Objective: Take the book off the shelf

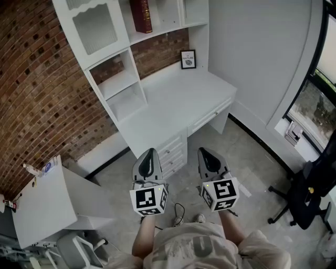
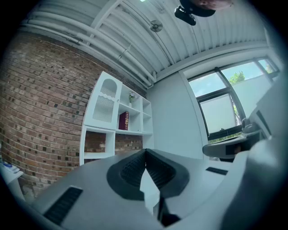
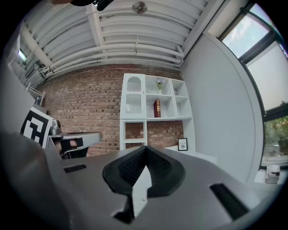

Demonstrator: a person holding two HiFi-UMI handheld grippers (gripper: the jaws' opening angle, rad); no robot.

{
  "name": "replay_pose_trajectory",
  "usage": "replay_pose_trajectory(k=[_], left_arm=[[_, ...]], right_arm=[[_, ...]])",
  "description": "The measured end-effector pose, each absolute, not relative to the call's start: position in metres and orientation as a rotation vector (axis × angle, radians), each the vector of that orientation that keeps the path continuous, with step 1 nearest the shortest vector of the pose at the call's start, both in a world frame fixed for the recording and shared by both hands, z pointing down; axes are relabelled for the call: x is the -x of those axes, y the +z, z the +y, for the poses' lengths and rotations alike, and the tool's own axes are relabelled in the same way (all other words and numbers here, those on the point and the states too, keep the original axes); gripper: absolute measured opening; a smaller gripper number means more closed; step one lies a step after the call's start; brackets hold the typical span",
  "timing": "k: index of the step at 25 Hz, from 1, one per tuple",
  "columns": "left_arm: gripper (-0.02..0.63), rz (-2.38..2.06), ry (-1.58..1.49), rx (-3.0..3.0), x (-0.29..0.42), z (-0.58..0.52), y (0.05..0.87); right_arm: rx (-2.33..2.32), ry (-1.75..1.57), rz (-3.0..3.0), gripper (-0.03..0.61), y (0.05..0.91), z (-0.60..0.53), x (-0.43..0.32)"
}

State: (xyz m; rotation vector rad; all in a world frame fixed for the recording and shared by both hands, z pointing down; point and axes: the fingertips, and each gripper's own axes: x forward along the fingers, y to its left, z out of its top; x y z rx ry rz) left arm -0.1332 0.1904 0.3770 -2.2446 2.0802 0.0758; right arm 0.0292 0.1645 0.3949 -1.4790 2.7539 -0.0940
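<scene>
Left tongs point(image 1: 150, 152) were pressed shut at the tips with nothing between them, held low in front of the person and well short of the white surface point(image 1: 178, 102). Right tongs point(image 1: 204, 151) hung just beside them, closed in the same way and equally empty, both pairs aimed toward the far wall. At the left a brick wall point(image 1: 31, 79) ran behind a white shelf unit point(image 1: 113, 79) that rose from the surface. A dark red book point(image 1: 140, 14) stood upright in an upper compartment of that unit, just right of the cabinet door point(image 1: 94, 26), well apart from both tongs. Further right, a small framed picture point(image 1: 188, 59) leaned at the back of the surface. A black office chair point(image 1: 310, 194) stood near the window at the far right.
</scene>
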Motion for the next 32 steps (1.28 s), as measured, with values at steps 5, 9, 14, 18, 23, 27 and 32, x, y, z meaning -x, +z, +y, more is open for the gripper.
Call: replay_pose_trajectory(k=[5,9,14,18,23,27,32], left_arm=[[0.012,2.041,0.048,2.304,0.114,0.182,0.383],[0.012,2.036,0.059,2.296,0.106,0.177,0.379],[0.012,2.053,0.068,2.292,0.098,0.167,0.379],[0.012,2.053,0.1,2.284,0.084,0.158,0.375],[0.012,1.995,0.063,2.32,0.052,0.142,0.389],[0.012,1.98,0.119,2.317,0.039,0.132,0.377],[0.012,1.987,0.137,2.279,0.031,0.109,0.364]], right_arm=[[1.485,-0.077,2.765,0.012,0.397,0.159,-0.037],[1.473,-0.089,2.768,0.012,0.399,0.153,-0.044],[1.458,-0.186,2.722,0.012,0.401,0.143,-0.064],[1.445,-0.202,2.707,0.012,0.399,0.132,-0.087],[1.4,-0.168,2.79,0.012,0.415,0.123,-0.11],[1.323,-0.144,2.762,0.012,0.399,0.119,-0.122],[1.378,-0.201,2.72,0.012,0.399,0.094,-0.148]])
